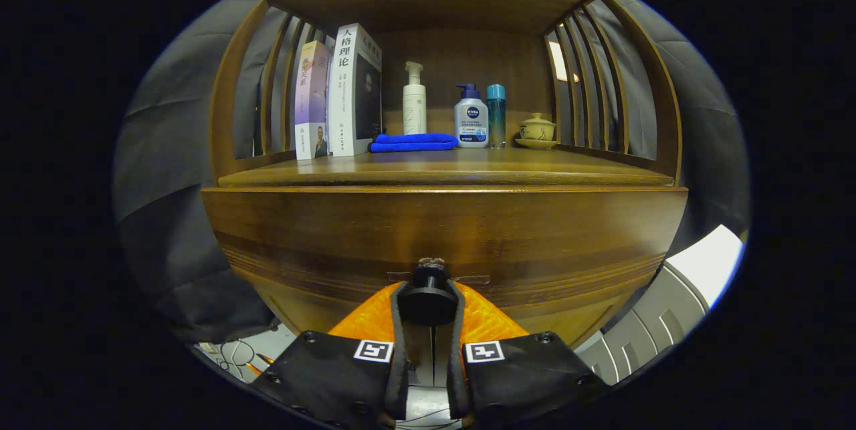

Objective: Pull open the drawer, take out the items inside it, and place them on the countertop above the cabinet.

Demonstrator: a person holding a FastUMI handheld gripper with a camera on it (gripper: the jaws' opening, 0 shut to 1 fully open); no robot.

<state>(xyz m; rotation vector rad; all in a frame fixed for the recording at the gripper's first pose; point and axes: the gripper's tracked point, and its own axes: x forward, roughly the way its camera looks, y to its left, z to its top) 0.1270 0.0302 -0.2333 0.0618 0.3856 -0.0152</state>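
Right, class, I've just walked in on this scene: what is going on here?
A handheld claw has closed its fingers on the round knob of the wooden cabinet's drawer. The drawer looks shut, so nothing has come out of it yet. On the countertop above stand two books, a folded blue cloth, three bottles and a small lidded cup.

Black tongs (pixel 428 303) housing with dark screws, two square black-and-white markers (one on each side).
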